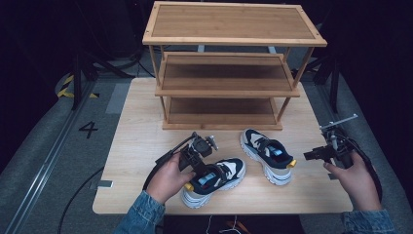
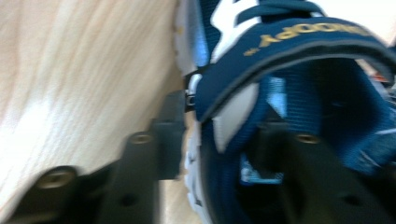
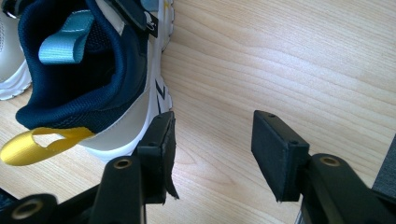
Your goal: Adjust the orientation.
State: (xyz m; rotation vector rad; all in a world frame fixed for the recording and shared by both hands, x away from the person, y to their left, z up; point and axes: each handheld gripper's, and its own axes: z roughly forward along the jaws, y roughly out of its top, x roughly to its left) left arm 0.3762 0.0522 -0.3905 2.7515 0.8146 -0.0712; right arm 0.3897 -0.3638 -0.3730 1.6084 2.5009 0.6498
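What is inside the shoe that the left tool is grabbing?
One jaw of the left tool reaches inside the near shoe, the other stays outside its wall. You can see blue lining and a light blue patch on the insole. The toe end is hidden under the strap.

Both forearms wear faded blue denim sleeves, the left sleeve (image 1: 141, 214) with a turned cuff, the right sleeve (image 1: 365, 222) cut off by the near edge. The left gripper (image 1: 195, 170) is a black blocky body topped with grey metal fittings, and a black cable (image 1: 160, 163) loops from it. The right gripper (image 1: 308, 156) is black too, carrying a grey metal bracket on top and a black cable (image 1: 372, 170) along its right side. Its flat, rectangular black jaws show brass-coloured screw heads and one frayed pad edge.
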